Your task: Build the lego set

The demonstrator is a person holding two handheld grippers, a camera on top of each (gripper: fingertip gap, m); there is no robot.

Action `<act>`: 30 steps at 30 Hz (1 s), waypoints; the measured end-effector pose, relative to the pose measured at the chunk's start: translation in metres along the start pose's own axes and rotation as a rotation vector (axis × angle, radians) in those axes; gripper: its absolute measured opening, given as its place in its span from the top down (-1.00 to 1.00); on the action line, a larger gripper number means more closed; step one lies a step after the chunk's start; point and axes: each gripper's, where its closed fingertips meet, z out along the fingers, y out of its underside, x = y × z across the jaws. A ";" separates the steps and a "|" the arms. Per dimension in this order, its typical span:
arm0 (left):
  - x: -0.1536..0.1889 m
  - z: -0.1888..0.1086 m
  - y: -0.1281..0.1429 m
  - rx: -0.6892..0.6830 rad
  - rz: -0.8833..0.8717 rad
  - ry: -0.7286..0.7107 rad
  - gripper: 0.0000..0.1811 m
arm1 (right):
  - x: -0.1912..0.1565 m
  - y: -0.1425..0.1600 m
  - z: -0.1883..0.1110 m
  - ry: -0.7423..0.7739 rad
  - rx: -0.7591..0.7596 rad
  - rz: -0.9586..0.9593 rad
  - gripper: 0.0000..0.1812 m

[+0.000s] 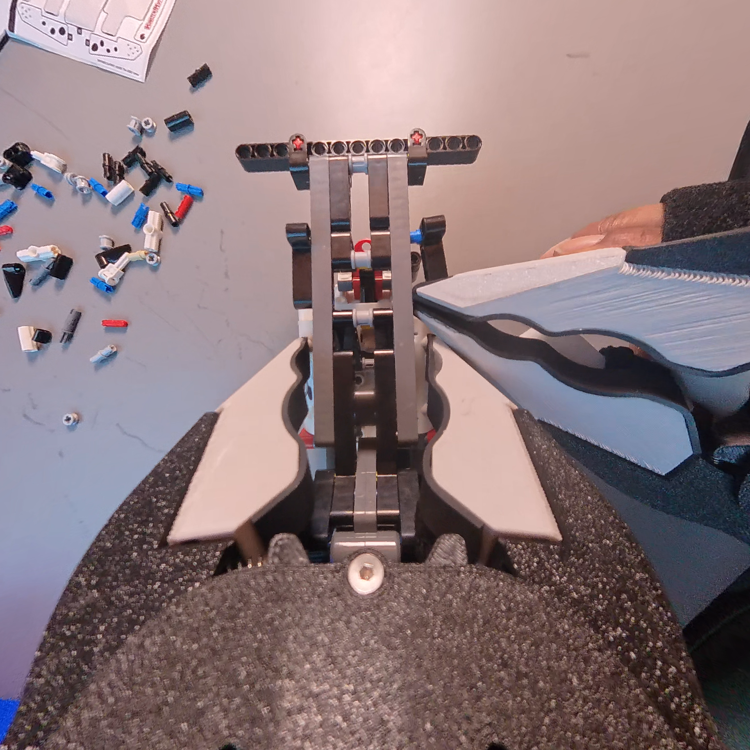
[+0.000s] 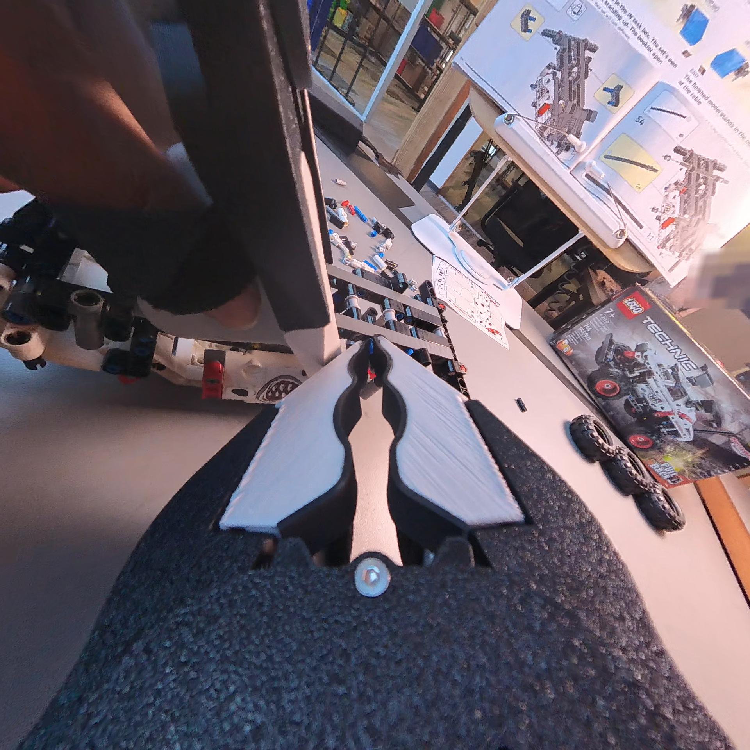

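My left gripper is shut on the lego model, a grey and black beam chassis with a long black beam across its far end. In the right wrist view the model shows its white side with a toothed-mouth sticker. My right gripper has its tips closed on a small blue pin right at the model's side, beside the left gripper's finger. In the left wrist view the right gripper comes in from the right and its tip touches the model's right edge.
Several loose small parts lie on the grey table at the left, with a sticker sheet beyond. The right wrist view shows the set's box, black tyres, and an instruction booklet on a stand. A hand holds the right gripper.
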 end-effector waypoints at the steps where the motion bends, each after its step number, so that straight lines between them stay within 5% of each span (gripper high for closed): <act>1: 0.000 0.000 -0.001 0.002 -0.001 -0.001 0.38 | 0.000 0.000 0.000 0.001 0.000 0.007 0.99; 10: 0.000 0.000 -0.001 0.012 -0.017 0.035 0.37 | 0.002 -0.003 -0.002 -0.077 0.019 0.183 0.93; 23: -0.001 0.001 -0.001 0.008 -0.021 0.004 0.37 | 0.001 0.000 0.001 -0.049 -0.034 0.071 0.99; 28: 0.003 -0.002 0.003 -0.012 -0.019 0.057 0.37 | -0.002 -0.004 -0.004 -0.171 -0.015 0.172 1.00; 30: 0.004 -0.003 0.005 -0.011 0.008 0.089 0.37 | -0.001 -0.012 -0.016 -0.271 0.079 0.192 0.76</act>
